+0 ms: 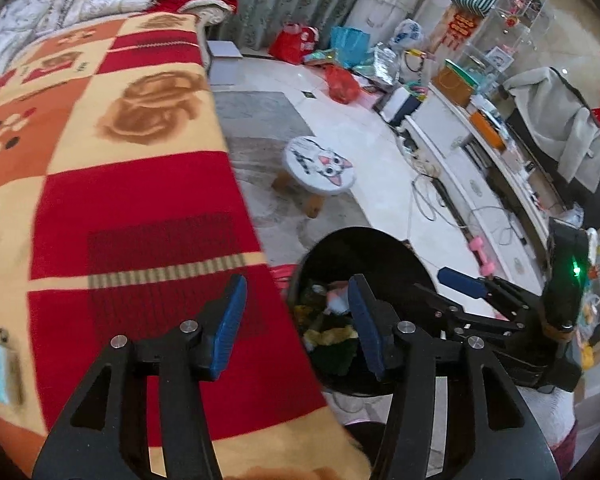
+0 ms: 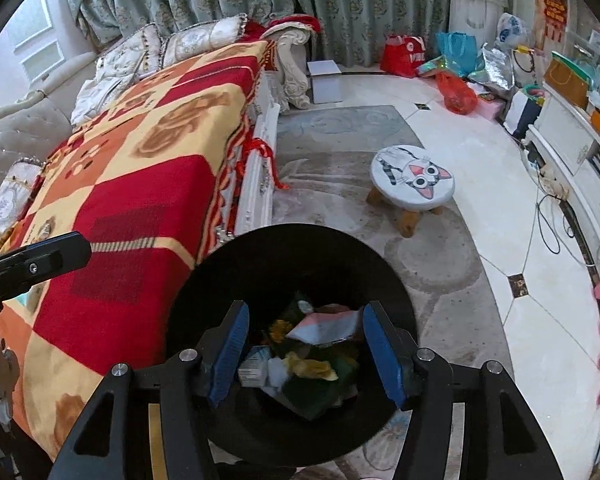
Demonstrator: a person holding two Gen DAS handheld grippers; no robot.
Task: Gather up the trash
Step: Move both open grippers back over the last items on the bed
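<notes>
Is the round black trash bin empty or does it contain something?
Not empty: the round black trash bin holds crumpled wrappers and paper at its bottom.

L gripper (image 1: 296, 328): jaws apart, nothing between the blue pads, angled steeply down, near edge of scene.
R gripper (image 2: 304, 348): jaws apart, nothing gripped, angled steeply down.
Relative pos: R gripper sits just right of L in left wrist view; L finger tip pokes in at far left of right wrist view.

text: none legible | red hangings (image 1: 462, 26): characters too blurred to read
</notes>
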